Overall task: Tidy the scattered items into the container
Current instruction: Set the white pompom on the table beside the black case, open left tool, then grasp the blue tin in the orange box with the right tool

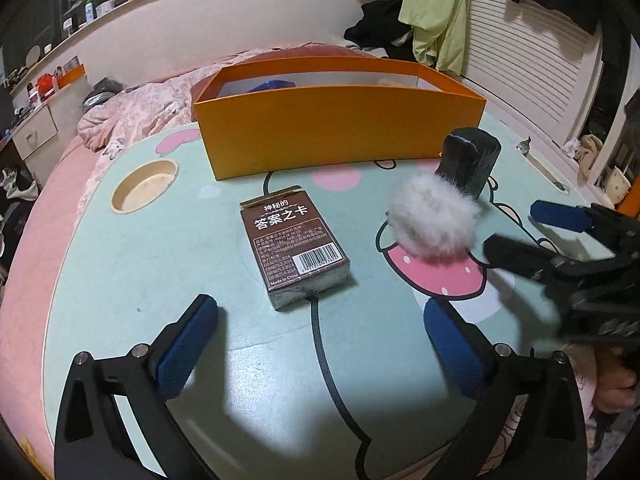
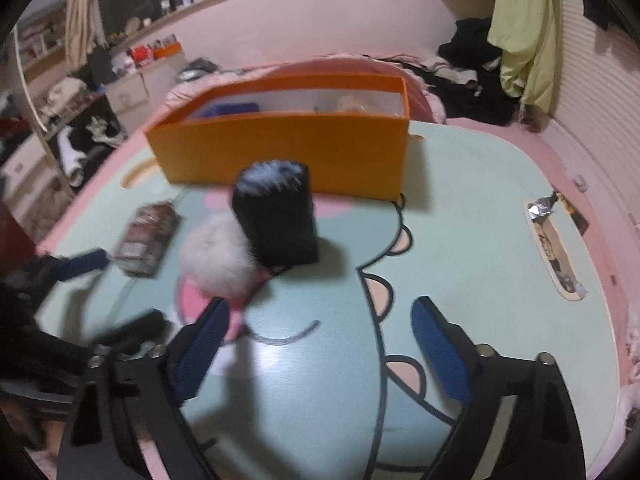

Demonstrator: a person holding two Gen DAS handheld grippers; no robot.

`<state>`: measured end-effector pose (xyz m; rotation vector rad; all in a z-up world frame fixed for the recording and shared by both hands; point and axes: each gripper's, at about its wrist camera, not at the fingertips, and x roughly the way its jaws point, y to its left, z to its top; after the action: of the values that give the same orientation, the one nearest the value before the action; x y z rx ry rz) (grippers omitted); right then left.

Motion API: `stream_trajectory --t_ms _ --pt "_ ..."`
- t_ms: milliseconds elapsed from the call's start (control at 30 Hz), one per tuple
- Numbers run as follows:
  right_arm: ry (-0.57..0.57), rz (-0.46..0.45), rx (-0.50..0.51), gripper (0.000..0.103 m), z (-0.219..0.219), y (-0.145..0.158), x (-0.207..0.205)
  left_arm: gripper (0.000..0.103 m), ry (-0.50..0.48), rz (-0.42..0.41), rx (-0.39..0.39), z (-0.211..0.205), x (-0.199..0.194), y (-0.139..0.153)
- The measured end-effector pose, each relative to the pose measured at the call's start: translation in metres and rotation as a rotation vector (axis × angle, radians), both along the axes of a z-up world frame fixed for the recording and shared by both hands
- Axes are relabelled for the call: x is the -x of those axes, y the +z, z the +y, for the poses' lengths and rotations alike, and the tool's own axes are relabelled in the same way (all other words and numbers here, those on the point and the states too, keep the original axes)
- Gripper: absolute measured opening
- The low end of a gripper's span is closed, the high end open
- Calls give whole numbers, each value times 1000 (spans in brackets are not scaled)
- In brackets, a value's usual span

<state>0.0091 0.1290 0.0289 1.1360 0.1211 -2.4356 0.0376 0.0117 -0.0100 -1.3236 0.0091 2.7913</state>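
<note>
An orange box (image 1: 320, 136) stands at the table's far side, with a blue item inside; it also shows in the right wrist view (image 2: 280, 152). A brown card pack (image 1: 296, 252) lies in front of it, a white fluffy ball (image 1: 434, 220) to its right, and a black block (image 1: 470, 160) behind the ball. My left gripper (image 1: 320, 340) is open and empty, just short of the card pack. My right gripper (image 2: 316, 340) is open and empty, near the fluffy ball (image 2: 216, 256) and the black block (image 2: 276, 216); it also shows in the left wrist view (image 1: 528, 232).
The table (image 1: 240, 360) has a mint cartoon top with a round cup recess (image 1: 144, 186) at far left and a slot holding foil scraps (image 2: 556, 248) at right. A bed with pink bedding and clothes surrounds it.
</note>
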Motion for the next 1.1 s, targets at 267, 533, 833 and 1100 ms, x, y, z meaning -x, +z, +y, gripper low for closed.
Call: stream_trajectory --t_ms 267,533,833,1100 --pt "196 -275 507 89 -15 85 64 103 -1 0 -1 -1 2 2" --pt "32 -583 603 82 -74 42 198 103 -2 4 -4 -2 2 3" --pt "-29 -681 531 74 -112 7 240 103 -1 8 -4 -1 2 4" --pt "22 -793 537 22 -133 -26 250 103 0 7 -5 -1 2 4"
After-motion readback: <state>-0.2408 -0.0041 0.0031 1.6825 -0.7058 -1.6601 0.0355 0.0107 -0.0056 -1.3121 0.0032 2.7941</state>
